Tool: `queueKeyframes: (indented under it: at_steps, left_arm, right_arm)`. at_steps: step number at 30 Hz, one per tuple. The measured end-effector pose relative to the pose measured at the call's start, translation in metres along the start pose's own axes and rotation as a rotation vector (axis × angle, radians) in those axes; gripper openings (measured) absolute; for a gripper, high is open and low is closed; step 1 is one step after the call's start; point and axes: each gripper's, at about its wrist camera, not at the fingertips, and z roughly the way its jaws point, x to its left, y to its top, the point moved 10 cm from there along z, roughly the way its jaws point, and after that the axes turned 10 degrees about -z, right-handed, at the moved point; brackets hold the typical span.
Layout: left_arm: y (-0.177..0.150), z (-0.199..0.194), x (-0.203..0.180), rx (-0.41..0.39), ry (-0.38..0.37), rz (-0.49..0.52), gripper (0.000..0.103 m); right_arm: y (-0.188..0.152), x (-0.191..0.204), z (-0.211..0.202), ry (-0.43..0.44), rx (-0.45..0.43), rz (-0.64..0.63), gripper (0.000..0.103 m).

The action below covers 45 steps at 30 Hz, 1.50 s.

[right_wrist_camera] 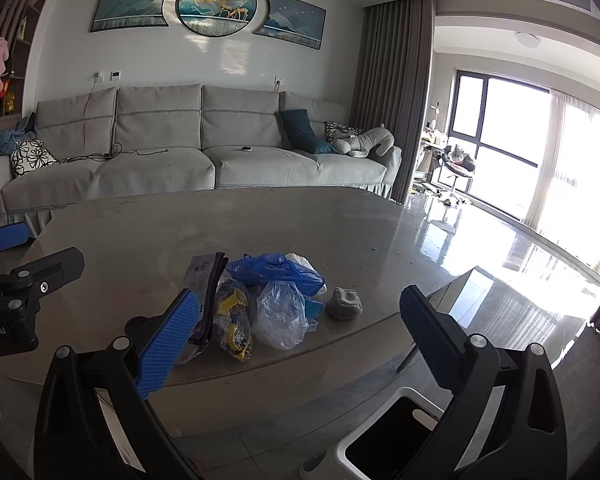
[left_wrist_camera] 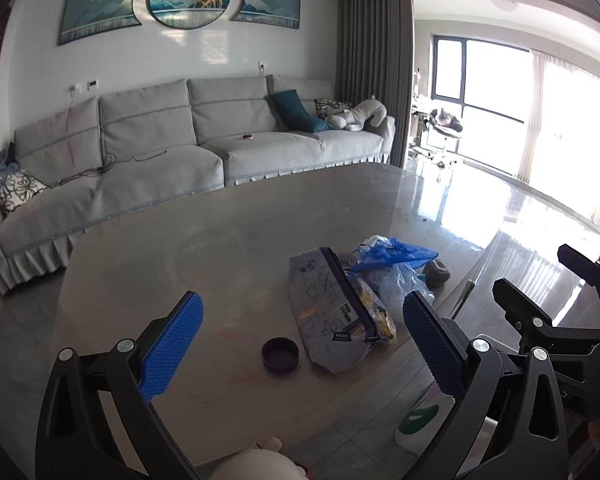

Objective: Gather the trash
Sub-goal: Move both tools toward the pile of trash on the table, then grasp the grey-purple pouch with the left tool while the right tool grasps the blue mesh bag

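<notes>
A heap of trash lies near the front edge of the grey table (left_wrist_camera: 148, 264) (right_wrist_camera: 340, 224): a grey printed pouch (left_wrist_camera: 324, 320) (right_wrist_camera: 202, 276), a blue plastic bag (left_wrist_camera: 392, 254) (right_wrist_camera: 274, 272), a clear plastic bag (right_wrist_camera: 280, 312) (left_wrist_camera: 400, 288), a yellow-printed wrapper (right_wrist_camera: 234, 320) and a grey crumpled wad (right_wrist_camera: 344, 303) (left_wrist_camera: 438, 272). A dark purple lid (left_wrist_camera: 280, 355) sits apart, in front of the pouch. My left gripper (left_wrist_camera: 304, 340) is open above the lid and pouch, holding nothing. My right gripper (right_wrist_camera: 296, 328) is open just short of the heap, holding nothing.
A white bin (right_wrist_camera: 384, 436) with a dark open mouth stands on the floor below the table's front edge, under my right gripper. A grey sofa (right_wrist_camera: 204, 156) runs behind the table. Glossy floor (right_wrist_camera: 500, 264) and bright windows lie to the right.
</notes>
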Motion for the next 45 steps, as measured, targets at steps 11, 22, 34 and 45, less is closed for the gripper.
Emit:
queueKeyframes:
  at_steps: [11, 22, 34, 45]
  left_arm:
    - [-0.042, 0.051, -0.019, 0.111, 0.021, 0.062, 0.098]
    - [-0.057, 0.086, -0.037, 0.176, 0.014, 0.075, 0.098]
    - [-0.078, 0.130, -0.031, 0.282, 0.080, 0.111, 0.098]
    - [-0.095, 0.142, -0.037, 0.322, 0.107, 0.155, 0.098]
  right_arm:
    - [-0.015, -0.018, 0.034, 0.005, 0.047, 0.033, 0.100]
    - [-0.014, -0.009, 0.057, 0.040, 0.052, 0.009, 0.100]
    - [-0.027, -0.009, 0.082, 0.068, 0.091, 0.043, 0.100]
    - [-0.032, -0.013, 0.086, 0.058, 0.101, 0.058, 0.100]
